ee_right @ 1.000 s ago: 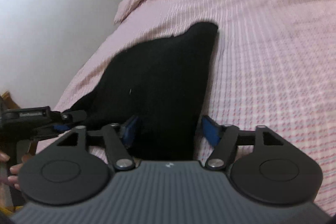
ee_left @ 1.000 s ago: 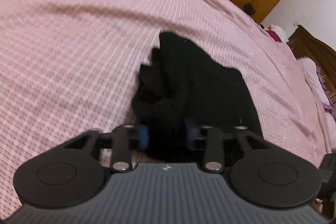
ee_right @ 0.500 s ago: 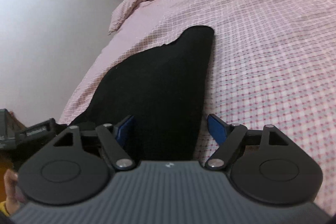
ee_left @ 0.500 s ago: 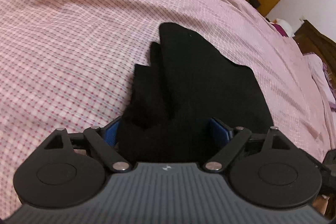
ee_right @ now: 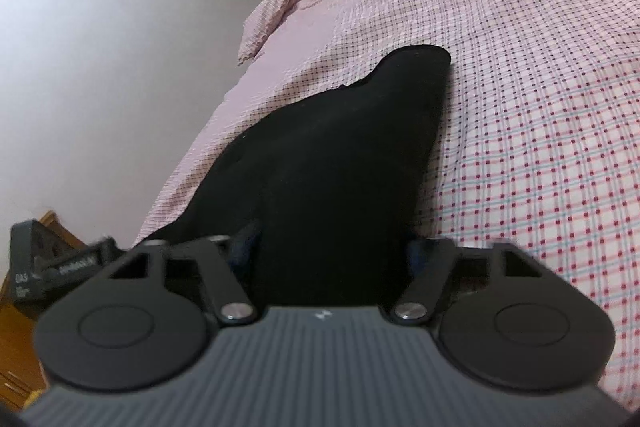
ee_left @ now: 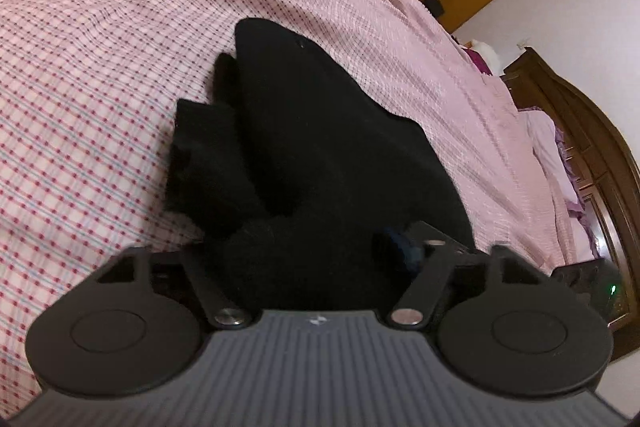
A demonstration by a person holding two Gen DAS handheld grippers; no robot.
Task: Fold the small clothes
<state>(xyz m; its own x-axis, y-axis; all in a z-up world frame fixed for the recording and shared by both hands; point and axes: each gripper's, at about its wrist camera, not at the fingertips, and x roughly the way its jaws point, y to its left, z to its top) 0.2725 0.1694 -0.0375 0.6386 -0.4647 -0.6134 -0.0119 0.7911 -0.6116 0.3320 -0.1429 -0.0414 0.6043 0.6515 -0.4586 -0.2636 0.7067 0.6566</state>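
Left wrist view: your left gripper [ee_left: 316, 247] sits low over the near edge of the black garment [ee_left: 320, 147], which lies on the pink checked bed [ee_left: 100, 67].
Left jaws: they are spread to either side of a bunched hump of cloth; only the right blue pad [ee_left: 404, 247] shows, the other is hidden behind fabric. I cannot tell if they are pinching yet.
Garment from here: it runs straight ahead from the jaws, tapering to a rounded tip, with loose layered flaps fanned out on its left side.
Right wrist view: your right gripper [ee_right: 332, 251] meets the same black garment [ee_right: 340, 167] at its near edge, close to the bed's side [ee_right: 260, 67].
Right jaws: parted, straddling a strip of cloth; the blue pads are mostly buried, so the grip is not clear.
Long axis: away from both grippers toward the far narrow end.
Nearer hand: neither; both are at the near hem, the left gripper [ee_right: 60, 263] just beside yours on the left.
Next move, as I judge it: carry the near hem forward along that axis.
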